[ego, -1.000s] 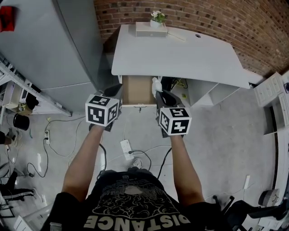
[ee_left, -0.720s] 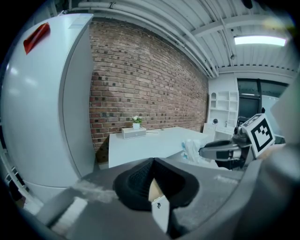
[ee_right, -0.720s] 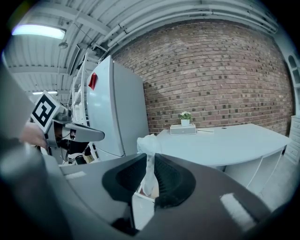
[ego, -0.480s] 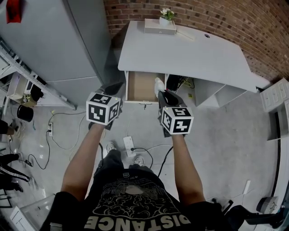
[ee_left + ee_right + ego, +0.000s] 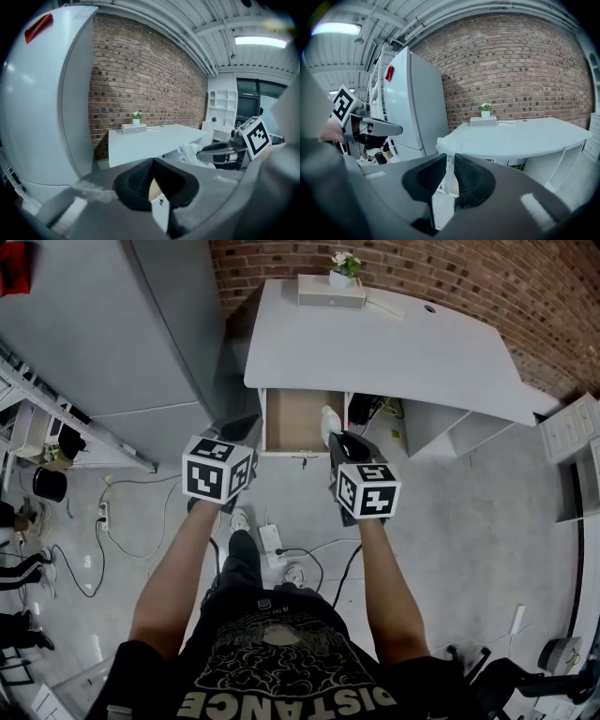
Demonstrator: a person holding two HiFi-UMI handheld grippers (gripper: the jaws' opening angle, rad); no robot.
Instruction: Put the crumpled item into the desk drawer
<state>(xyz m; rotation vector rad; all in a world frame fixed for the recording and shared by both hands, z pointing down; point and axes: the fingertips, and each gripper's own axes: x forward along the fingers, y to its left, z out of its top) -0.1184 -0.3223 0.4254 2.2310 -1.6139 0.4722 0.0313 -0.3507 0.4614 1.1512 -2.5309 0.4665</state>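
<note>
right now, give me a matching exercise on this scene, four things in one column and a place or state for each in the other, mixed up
Things
1. crumpled item
2. desk drawer
3. potted plant
4. left claw

Places or states
a. on the white box at the back of the desk
b. closed, with nothing in it
c. pinched in the right claw
d. pulled open

Pairs: 1-c, 2-d, 3-a, 4-b
</note>
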